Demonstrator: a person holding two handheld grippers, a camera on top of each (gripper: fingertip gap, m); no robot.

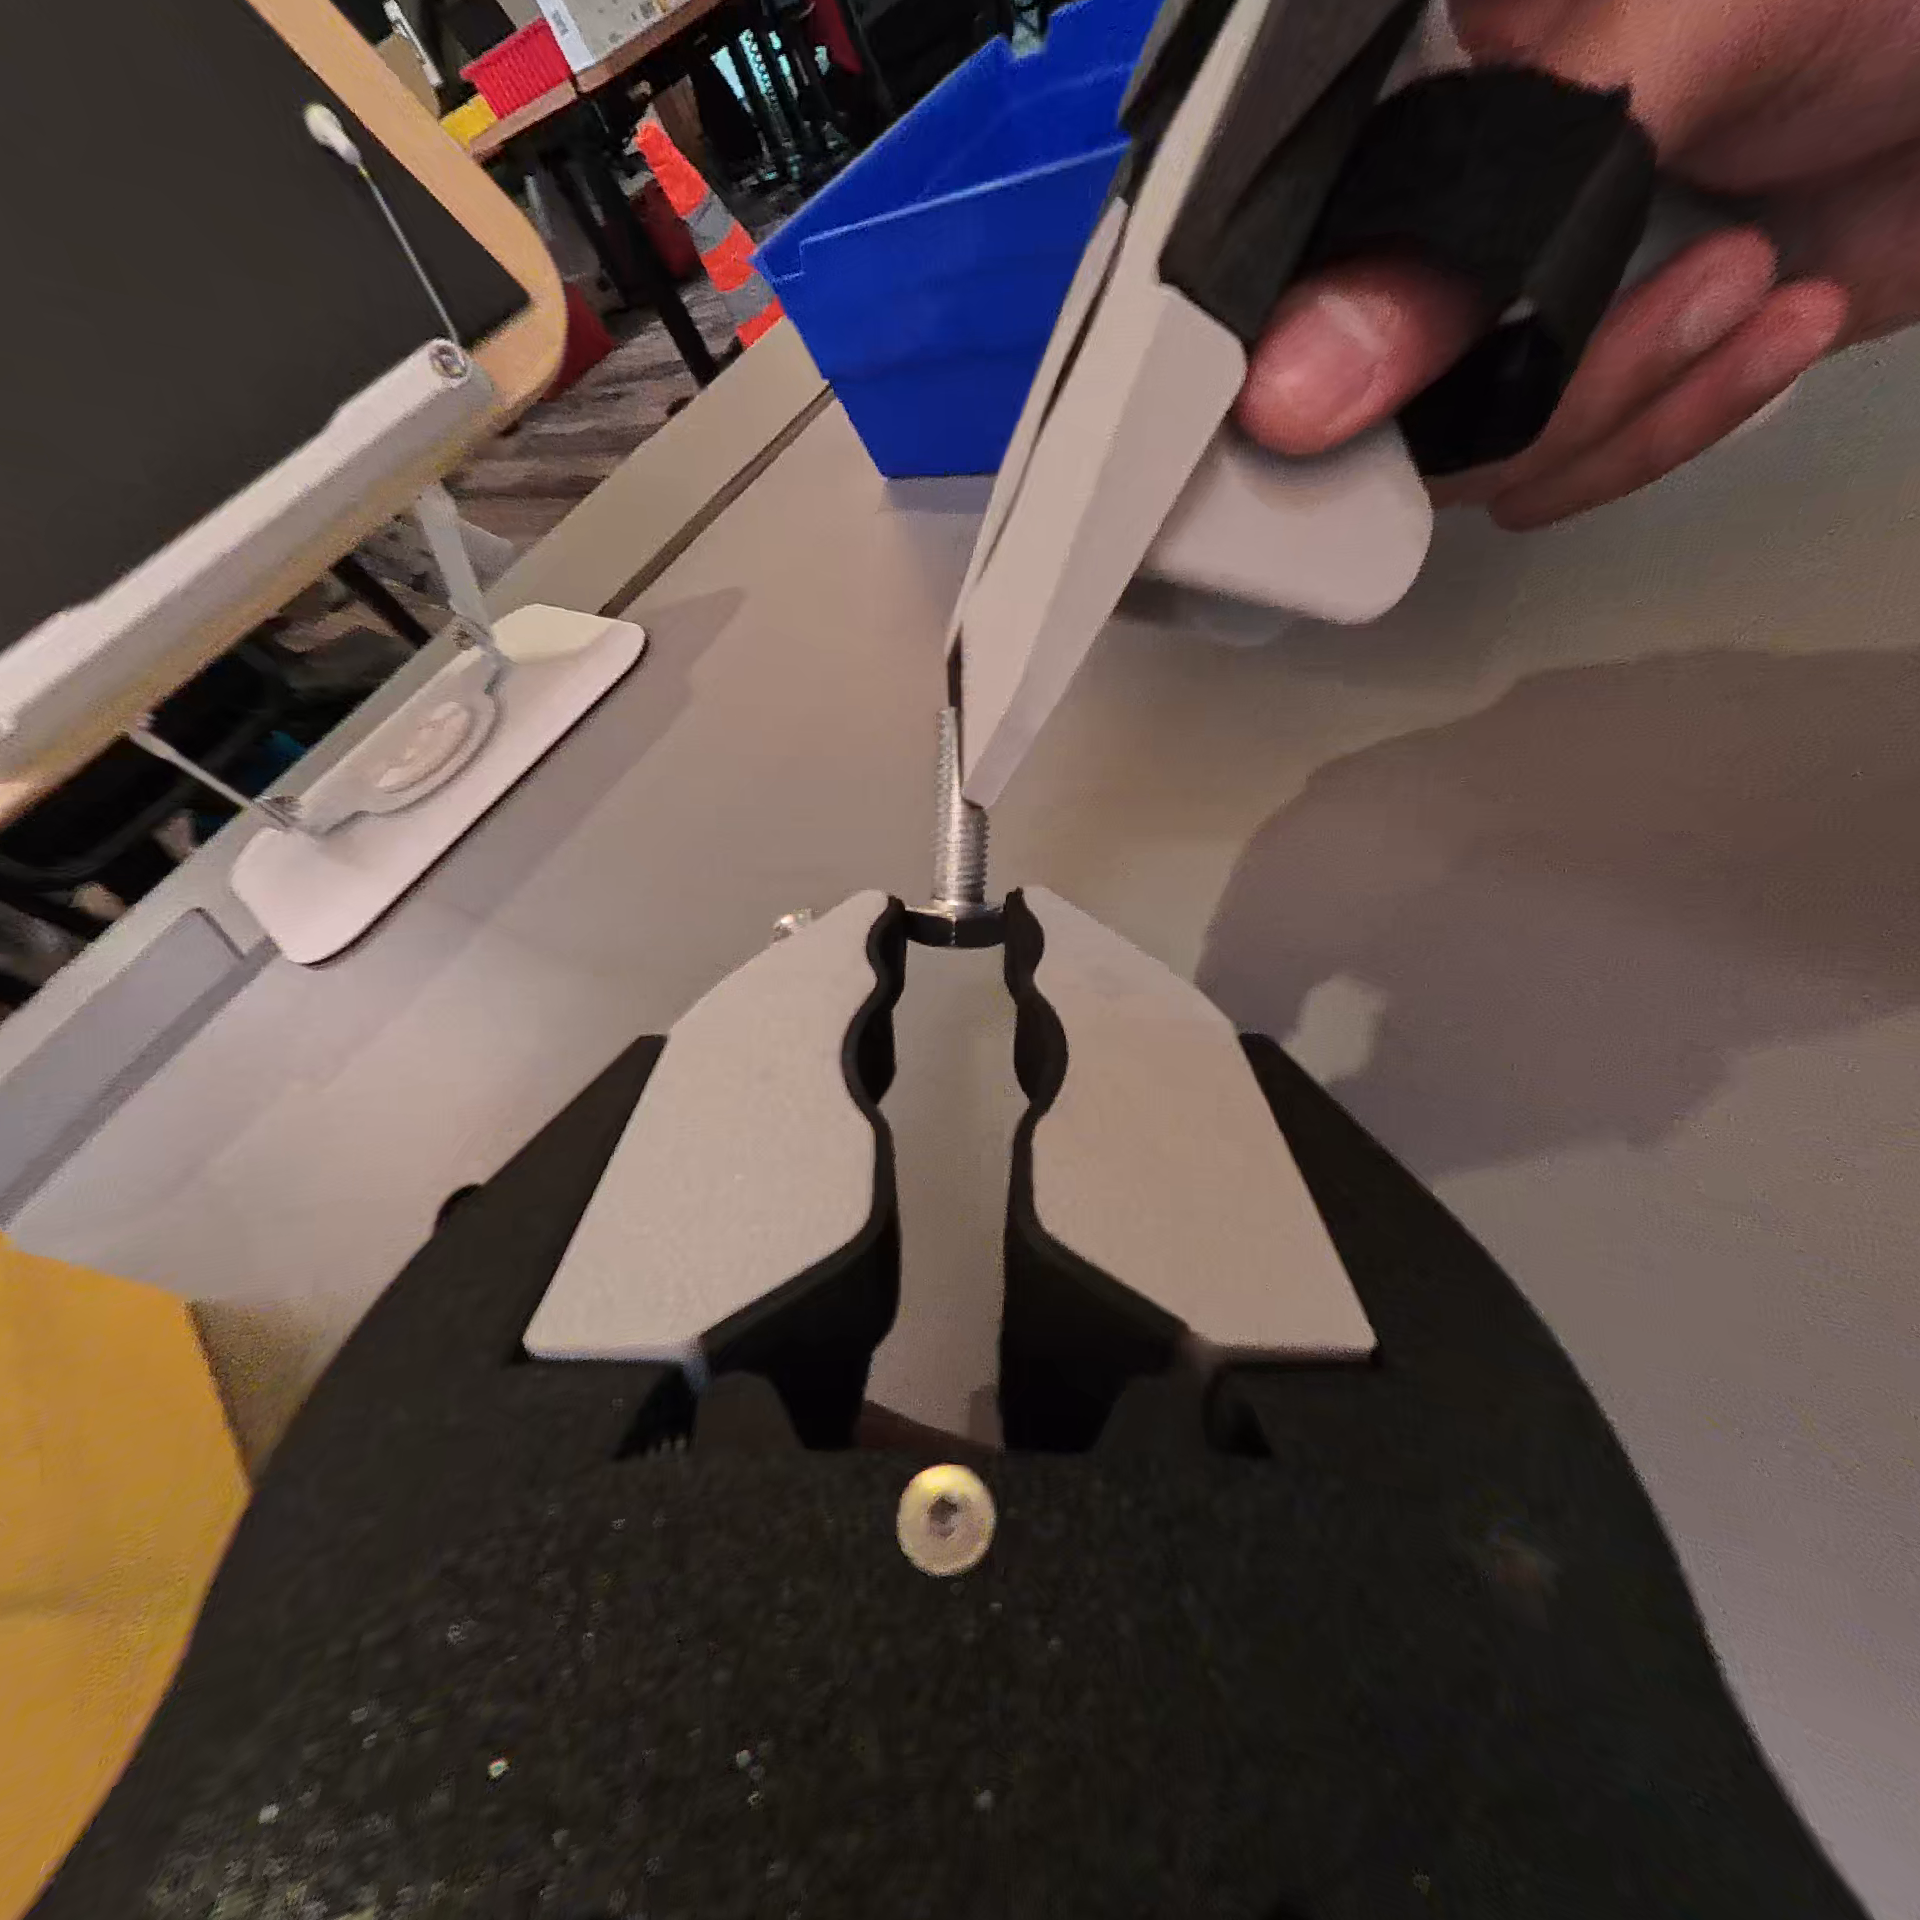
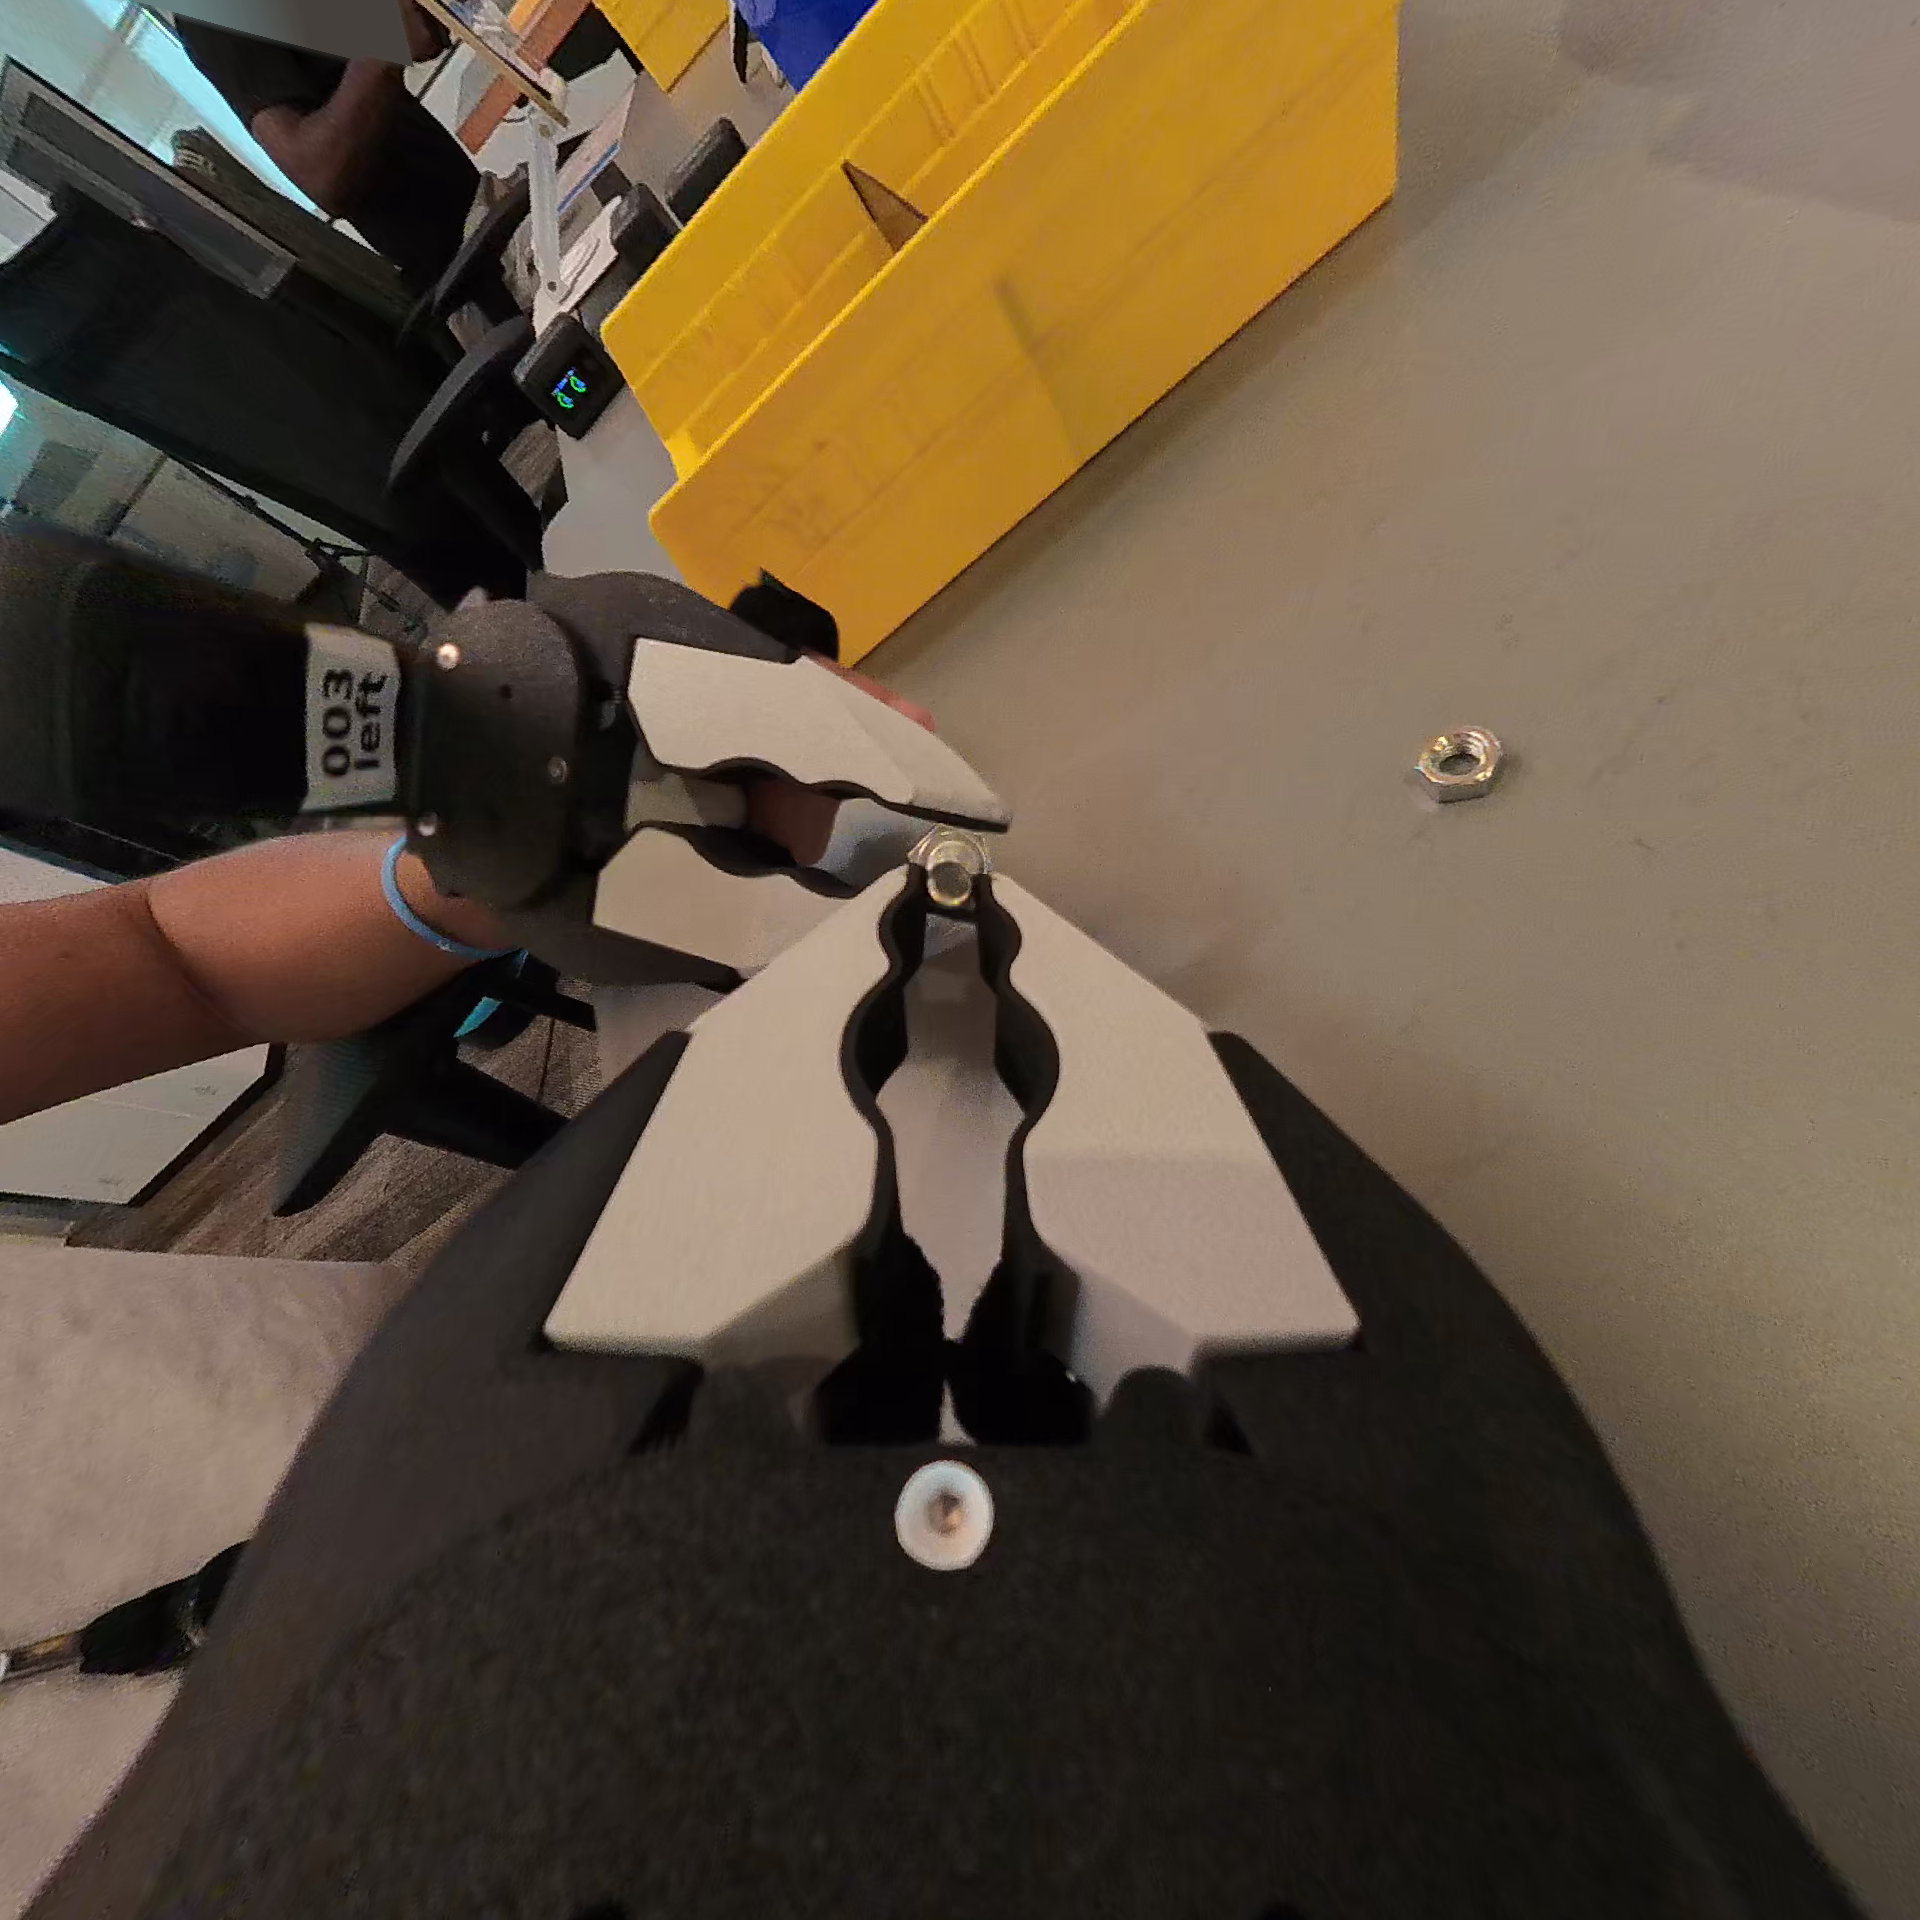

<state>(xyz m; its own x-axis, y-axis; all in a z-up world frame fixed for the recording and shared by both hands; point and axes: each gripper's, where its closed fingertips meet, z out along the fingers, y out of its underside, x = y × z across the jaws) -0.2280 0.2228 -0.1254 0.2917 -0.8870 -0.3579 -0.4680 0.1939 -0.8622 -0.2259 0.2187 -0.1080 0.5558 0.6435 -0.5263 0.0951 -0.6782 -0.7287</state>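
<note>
- While the left gripper (image 1: pixel 956 925) clamps the hex head of a silver bolt (image 1: pixel 958 847), both pads pressing its flats, the threaded shank points straight away from those fingers, up and far in the left wrist view.
- Long axis of the bolt: in line with the left gripper's fingers, head near, thread tip far.
- Over the grey table (image 1: pixel 1558 935), the right gripper (image 2: pixel 948 896) comes at the shank from above and the right, its fingers closed about the thread near its upper part; whether its pads press the thread I cannot tell.
- From the right wrist view the bolt is seen end-on, so the two grippers stand roughly crosswise.
- A loose nut (image 2: pixel 1458 764) lies on the table, well apart, right of the right gripper.
- Farther off sit a blue bin (image 1: pixel 935 270) and a yellow bin (image 2: pixel 987 343).
</note>
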